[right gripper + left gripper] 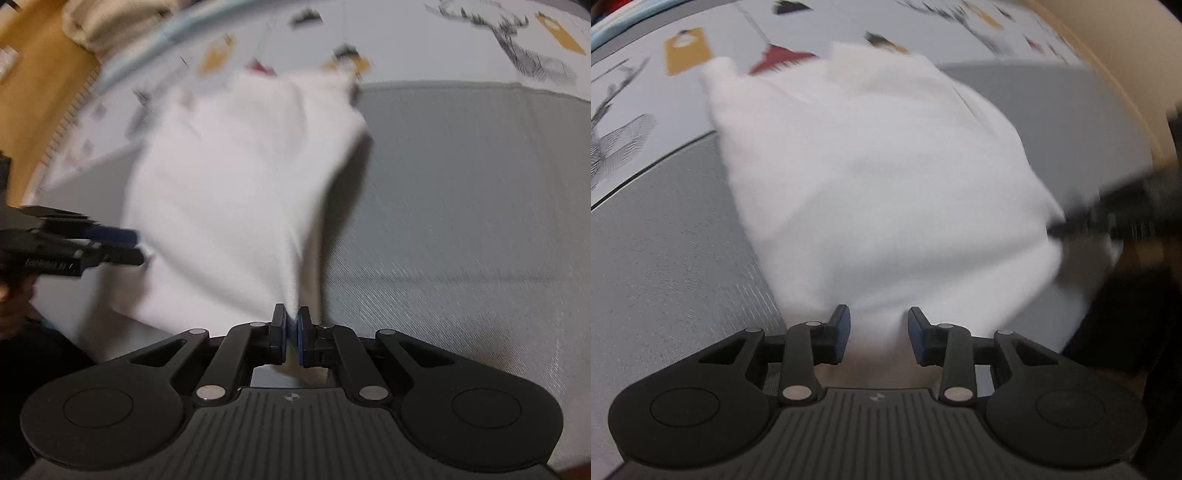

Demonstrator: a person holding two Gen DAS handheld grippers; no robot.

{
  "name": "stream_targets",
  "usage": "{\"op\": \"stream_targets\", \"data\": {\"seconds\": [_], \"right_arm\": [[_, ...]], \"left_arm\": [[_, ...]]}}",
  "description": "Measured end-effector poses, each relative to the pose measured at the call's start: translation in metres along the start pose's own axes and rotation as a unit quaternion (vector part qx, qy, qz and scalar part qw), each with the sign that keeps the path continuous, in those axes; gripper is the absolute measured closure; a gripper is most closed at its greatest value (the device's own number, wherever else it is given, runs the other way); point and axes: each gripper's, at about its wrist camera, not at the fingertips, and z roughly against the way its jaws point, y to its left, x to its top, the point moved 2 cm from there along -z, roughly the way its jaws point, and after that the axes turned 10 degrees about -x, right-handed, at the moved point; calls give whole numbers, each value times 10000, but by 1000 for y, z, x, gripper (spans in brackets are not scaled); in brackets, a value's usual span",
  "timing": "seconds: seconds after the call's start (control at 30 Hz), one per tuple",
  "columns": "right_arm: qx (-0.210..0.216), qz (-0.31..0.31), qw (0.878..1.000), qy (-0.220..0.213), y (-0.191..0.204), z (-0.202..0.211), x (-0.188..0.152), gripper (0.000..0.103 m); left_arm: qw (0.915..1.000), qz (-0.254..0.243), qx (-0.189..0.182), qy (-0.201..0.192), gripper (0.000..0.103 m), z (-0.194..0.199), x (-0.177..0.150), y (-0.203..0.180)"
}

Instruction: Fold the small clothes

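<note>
A small white garment (871,177) lies partly lifted over a grey mat (665,258); it also shows in the right wrist view (229,192). My left gripper (878,332) is open, its jaws apart with the garment's near edge between them. My right gripper (291,328) is shut on a corner of the white garment and holds it raised off the mat. The left gripper appears blurred at the left of the right wrist view (110,243). The right gripper appears blurred at the right of the left wrist view (1108,214).
The grey mat (461,221) lies on a pale printed sheet (646,85) with yellow tags, a red shape and a line-drawn deer (517,40). A wooden edge (1126,74) runs along the right; wood floor and a cream bundle (96,22) sit far left.
</note>
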Motion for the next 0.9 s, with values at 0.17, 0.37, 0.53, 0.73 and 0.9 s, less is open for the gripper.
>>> {"op": "stream_targets", "data": {"seconds": [0.17,0.37,0.53,0.73,0.9], "right_arm": [[-99,-249,9992,-283,2,13,12,85],[-42,-1422,9841,-1062,-17,22,41,53],[-330,-2390,9641,-1107,-20,-4,67,53],[-325,-2711,9549,-1163,-17,-25,82,101],[-649,-2621,9442,-1884,-16,-5,86,101]], "left_arm": [[9978,38,-232,-620,64,33,-1,6],[9839,1196,-326,-1289,62,46,2,56],[9846,1432,-163,-992,54,31,5,64],[9850,1417,-201,-962,51,31,6,64],[9873,1309,-85,-892,39,28,5,67]]}}
